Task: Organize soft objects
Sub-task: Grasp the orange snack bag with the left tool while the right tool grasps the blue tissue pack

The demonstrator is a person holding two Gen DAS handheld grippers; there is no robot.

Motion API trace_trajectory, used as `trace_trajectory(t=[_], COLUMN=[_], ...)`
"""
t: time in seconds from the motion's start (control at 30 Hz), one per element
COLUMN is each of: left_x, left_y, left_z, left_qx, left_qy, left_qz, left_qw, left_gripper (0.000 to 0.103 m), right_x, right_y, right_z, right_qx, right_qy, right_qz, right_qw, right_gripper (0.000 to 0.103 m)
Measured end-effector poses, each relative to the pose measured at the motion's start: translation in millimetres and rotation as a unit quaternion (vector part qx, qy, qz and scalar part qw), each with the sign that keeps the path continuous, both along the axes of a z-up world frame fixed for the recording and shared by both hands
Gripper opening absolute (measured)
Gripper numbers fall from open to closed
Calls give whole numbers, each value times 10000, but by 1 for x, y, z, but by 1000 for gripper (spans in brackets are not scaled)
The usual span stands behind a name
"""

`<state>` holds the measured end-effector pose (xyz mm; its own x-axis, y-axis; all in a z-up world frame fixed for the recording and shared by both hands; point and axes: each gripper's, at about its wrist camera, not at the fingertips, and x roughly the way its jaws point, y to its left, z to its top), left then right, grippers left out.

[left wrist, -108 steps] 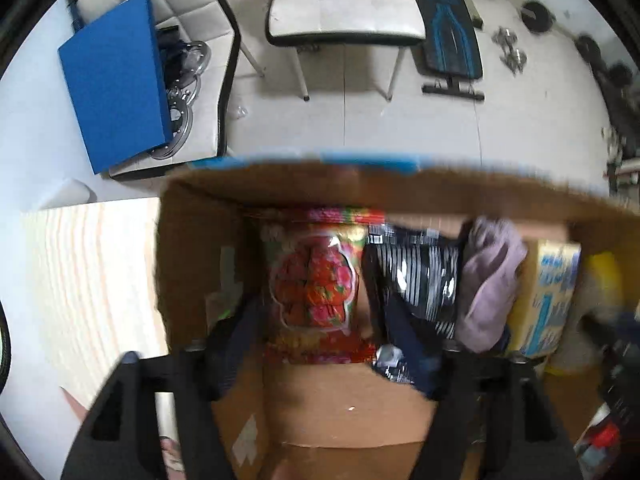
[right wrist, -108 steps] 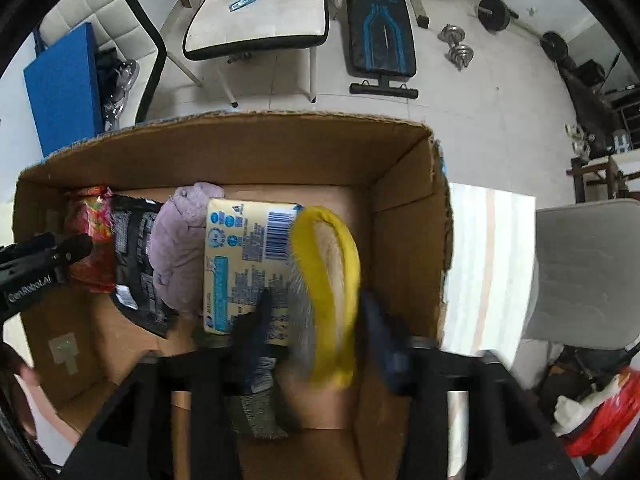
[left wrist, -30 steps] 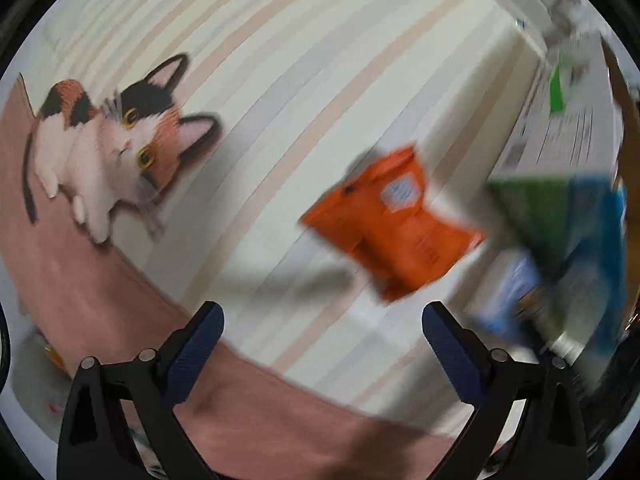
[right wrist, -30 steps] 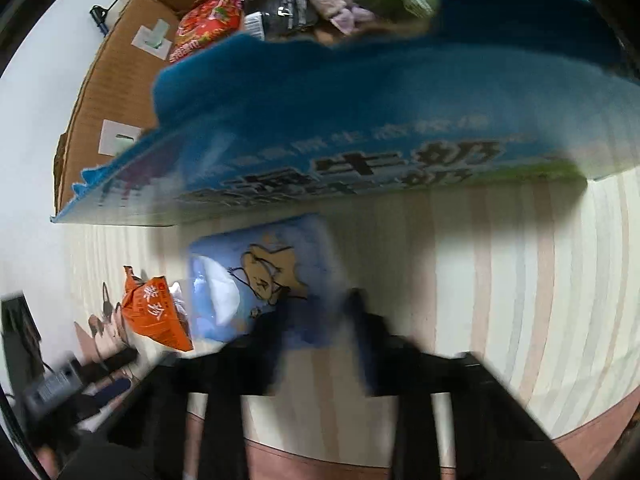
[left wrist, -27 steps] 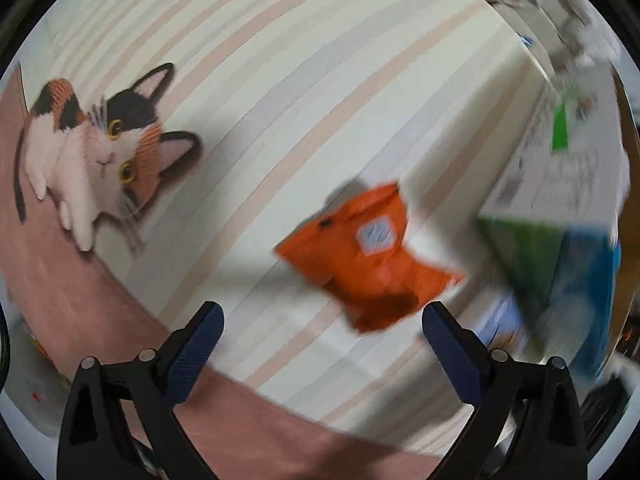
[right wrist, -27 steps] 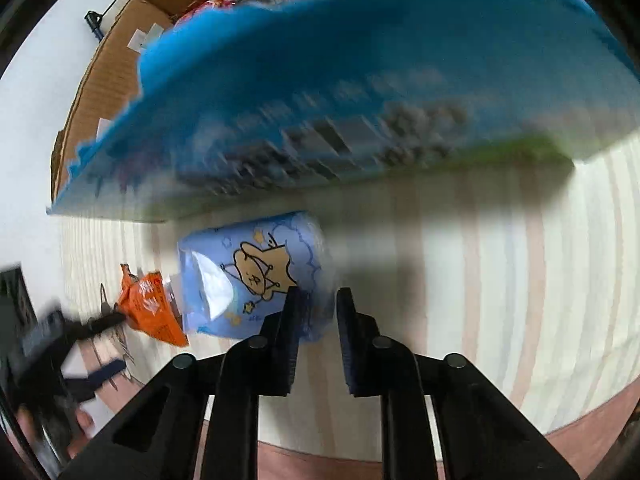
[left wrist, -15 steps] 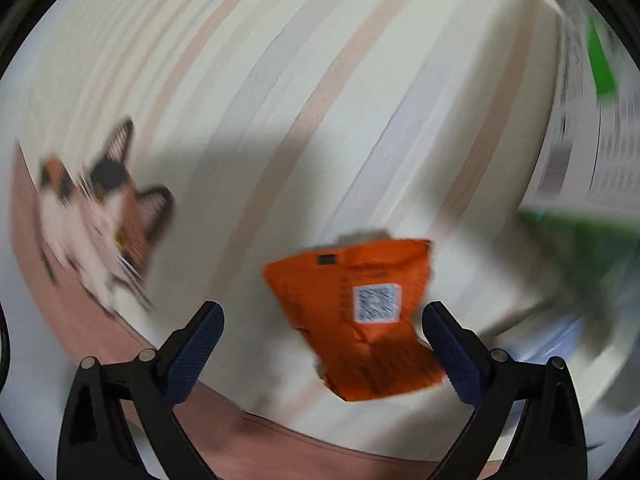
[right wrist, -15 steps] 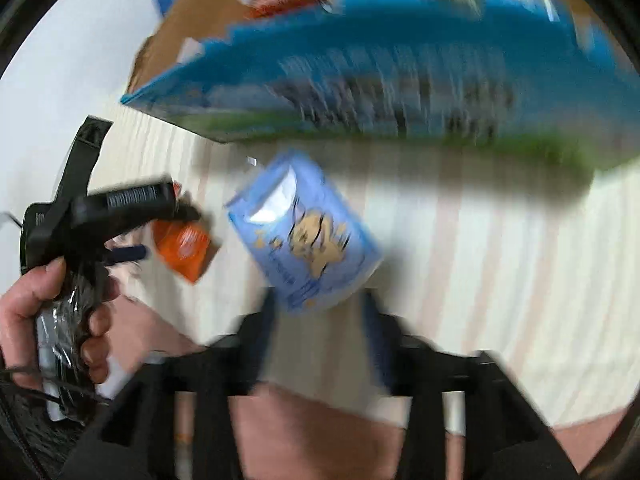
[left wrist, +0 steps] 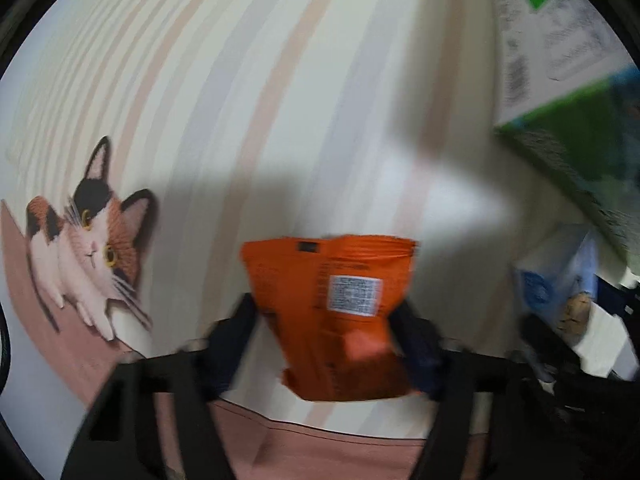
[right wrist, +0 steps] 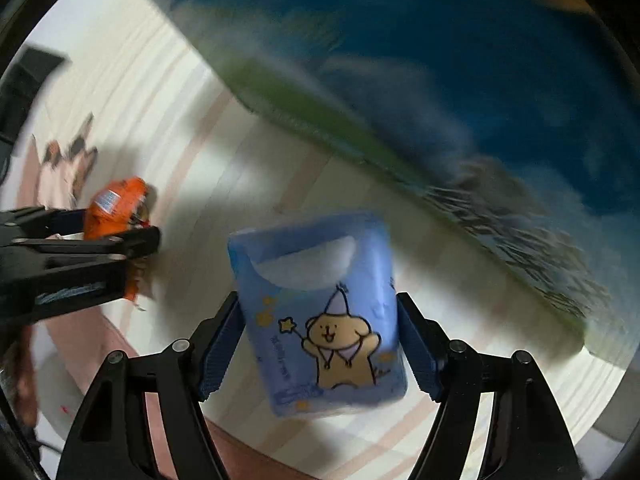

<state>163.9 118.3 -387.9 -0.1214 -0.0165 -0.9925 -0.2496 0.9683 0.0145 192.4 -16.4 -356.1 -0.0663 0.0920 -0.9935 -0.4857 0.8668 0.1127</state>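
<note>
Your left gripper point(left wrist: 328, 332) has closed in on the orange snack pouch point(left wrist: 334, 316): half a second ago its fingers stood wide apart on either side, and now they press against the pouch's two edges, so you have it clamped. The pouch lies label-side up on the striped cloth point(left wrist: 224, 112) covering the counter, with the printed cat point(left wrist: 86, 236) off to its left.

Your right gripper point(right wrist: 320, 344) has done the same with the blue tissue pack point(right wrist: 320, 316). Its pads touch both sides of the pack, which sits just in front of the blue and green carton point(right wrist: 440, 92). The frame is blurred, so I cannot tell whether the pack has left the cloth.

So both hands have moved from approach to grasp. Judging from this, the next step is lifting both soft items towards wherever you are sorting them. Keep the squeeze gentle, since the pouch and pack will likely crumple or slip.
</note>
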Motion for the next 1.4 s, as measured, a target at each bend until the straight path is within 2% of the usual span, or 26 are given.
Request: trace_trajectory(t=[0.07, 0.1, 0.17, 0.37, 0.5, 0.57, 0.63, 0.7, 0.77, 0.8, 0.83, 0.93, 1.03, 1.07, 1.17, 1.27, 1.3, 1.37, 1.4], left_x=[-2, -3, -9, -43, -67, -74, -74, -72, -62, -67, -67, -68, -73, -77, -76, -41, -34, -33, -29], left_y=[-1, -1, -14, -87, -146, -169, -177, -182, -172, -159, -153, -114, -101, -98, -95, -89, -77, -71, -54], left_z=[6, 7, 8, 7, 3, 7, 9, 10, 8, 4, 1, -14, -17, -19, -20, -22, -33, -32, -40], left_qx=[121, 144, 159, 231, 103, 372, 489, 417, 292, 256, 191, -152, -32, -66, -94, -161, -219, -595, -766], left_qy=[-9, -15, -5, -54, -19, -181, -229, -188, -110, -93, -75, -157, -513, -569, -450, -119, -6, 175, 229], left_qz=[-172, -228, -347, -999, -1520, -1772, -1797, -1706, -1640, -1616, -1548, -1057, -872, -800, -779, -776, -727, -450, -348], left_qw=[9998, 9996, 9993, 9947, 9883, 9833, 9822, 9843, 9860, 9865, 9877, 9942, 9949, 9951, 9959, 9968, 9971, 9971, 9962], left_gripper=[54, 54, 54, 54, 54, 54, 54, 57, 63, 71, 79, 93, 103, 103, 103, 103, 103, 100, 92], right_x=[1, 0, -3, -32, -67, -84, -92, -91, -90, -89, -87, -85, -95, -112, -116, -110, -110, -110, -109], right_y=[2, 0, -4, -65, -122, -146, -162, -169, -172, -174, -176, -175, -161, -140, -126, -113, -111, -112, -115], right_z=[-3, -2, -2, -1, -7, -8, -8, -8, -11, -13, -15, -19, -28, -36, -42, -55, -57, -59, -57], right_qx=[-138, -171, -233, -313, -378, -468, -386, -380, -486, -543, -554, -539, -672, -697, -721, -805, -858, -735, -559], right_qy=[-28, -42, -23, 264, 528, 604, 671, 685, 724, 737, 748, 713, 665, 663, 707, 781, 825, 943, 1034], right_qz=[-19, -51, -135, -854, -1460, -1702, -1896, -1956, -1925, -1914, -1908, -1906, -1832, -1804, -1782, -1772, -1759, -1856, -1993], right_qw=[9999, 9998, 9996, 9955, 9872, 9824, 9788, 9775, 9774, 9772, 9772, 9776, 9785, 9789, 9788, 9778, 9772, 9753, 9729], right_gripper=[74, 67, 63, 62, 62, 62, 62, 64, 78, 84, 86, 93, 94, 96, 101, 103, 103, 103, 103])
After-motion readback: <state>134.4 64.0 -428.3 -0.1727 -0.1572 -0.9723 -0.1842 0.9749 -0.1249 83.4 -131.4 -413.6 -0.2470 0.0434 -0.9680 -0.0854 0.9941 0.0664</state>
